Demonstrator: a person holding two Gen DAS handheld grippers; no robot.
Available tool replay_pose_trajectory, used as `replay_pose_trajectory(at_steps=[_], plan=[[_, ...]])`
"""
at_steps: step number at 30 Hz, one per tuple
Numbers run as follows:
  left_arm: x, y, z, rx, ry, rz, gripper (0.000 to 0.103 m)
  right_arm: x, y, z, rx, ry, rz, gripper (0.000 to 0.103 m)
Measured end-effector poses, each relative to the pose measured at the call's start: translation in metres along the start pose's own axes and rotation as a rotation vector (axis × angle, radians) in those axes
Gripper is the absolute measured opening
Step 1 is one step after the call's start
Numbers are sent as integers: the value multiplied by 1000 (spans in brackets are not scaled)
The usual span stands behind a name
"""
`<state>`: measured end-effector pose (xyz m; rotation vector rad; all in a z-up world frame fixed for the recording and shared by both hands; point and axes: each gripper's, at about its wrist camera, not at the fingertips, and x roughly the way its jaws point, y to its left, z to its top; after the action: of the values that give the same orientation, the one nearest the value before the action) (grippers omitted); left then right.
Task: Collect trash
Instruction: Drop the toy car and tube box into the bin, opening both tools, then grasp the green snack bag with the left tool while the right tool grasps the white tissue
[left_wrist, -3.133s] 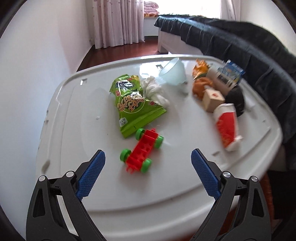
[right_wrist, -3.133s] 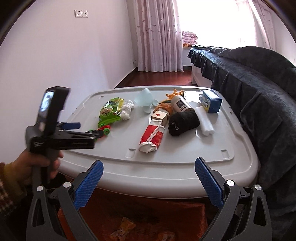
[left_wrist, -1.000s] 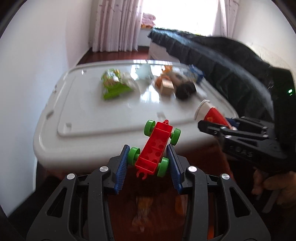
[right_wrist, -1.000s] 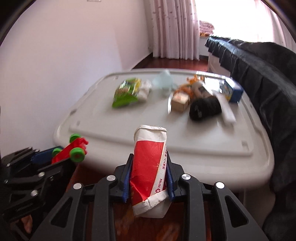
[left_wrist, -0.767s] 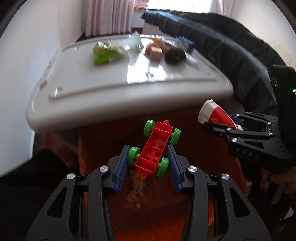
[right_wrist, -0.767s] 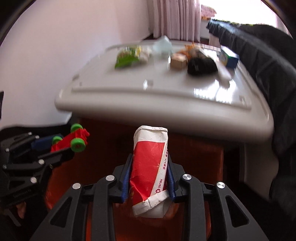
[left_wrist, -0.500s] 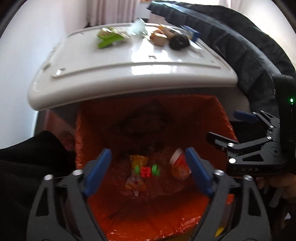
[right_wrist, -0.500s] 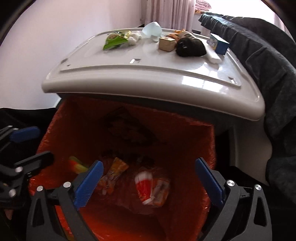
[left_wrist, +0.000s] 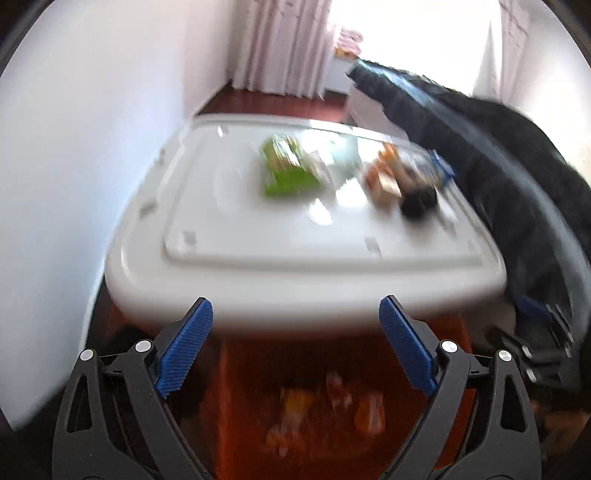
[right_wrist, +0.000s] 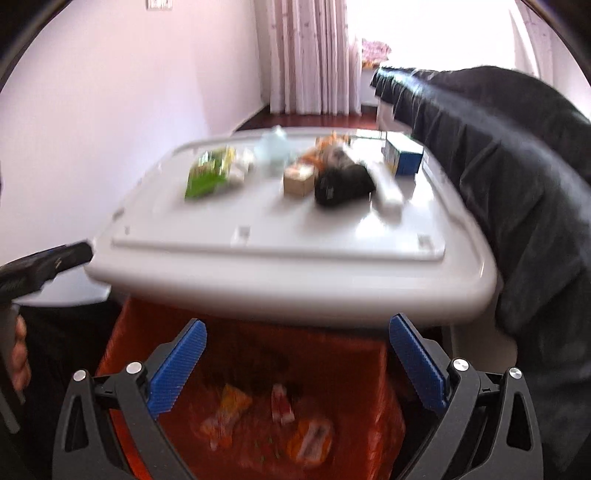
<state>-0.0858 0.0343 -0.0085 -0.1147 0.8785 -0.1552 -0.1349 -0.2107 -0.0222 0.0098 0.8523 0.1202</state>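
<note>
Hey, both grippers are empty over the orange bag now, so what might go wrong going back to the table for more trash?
Two risks. The green snack bag lies flat beside other clutter, so the fingers may slide over it or nudge neighbours. The black object touches the small brown box and the white roll, so grabbing one could knock another off the white table.

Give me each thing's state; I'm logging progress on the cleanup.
left hand-held gripper: open, empty, jaws just widened
right hand-held gripper: open, empty
orange bin bag: open, wrappers inside
green snack bag: lying on the white lid
blue carton: standing on the lid
black pouch: lying on the lid
</note>
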Motion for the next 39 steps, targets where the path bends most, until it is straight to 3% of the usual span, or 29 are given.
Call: replay_pose_trajectory(at_steps=[5,10,21,24,25,26,29,35,39], plan=[[43,3,61,-41,-31,45,89,-3,-2,36,1,-92,-12,98],[105,5,104,-81,-33,82,89,4,1,48,-3,-127,15,98],[187,1,130,-40,17,153,88,24,-3,34,-23,-85,30,98],[203,2,131,-37,40,154,79,25,-7,33,-5,-80,38,98],[206,3,131,-34,43,145,68,25,-7,32,-4,-79,39,98],[208,3,131,-33,49,135,56,26,-8,32,-2,-78,39,98],[203,7,127,-36,33,137,46,27,-8,33,-2,-79,44,98],[161,18,120,-49,-4,132,45,30,-3,40,5,-72,75,98],[112,28,110,-72,-31,109,45,41,19,60,-28,-72,115,98]])
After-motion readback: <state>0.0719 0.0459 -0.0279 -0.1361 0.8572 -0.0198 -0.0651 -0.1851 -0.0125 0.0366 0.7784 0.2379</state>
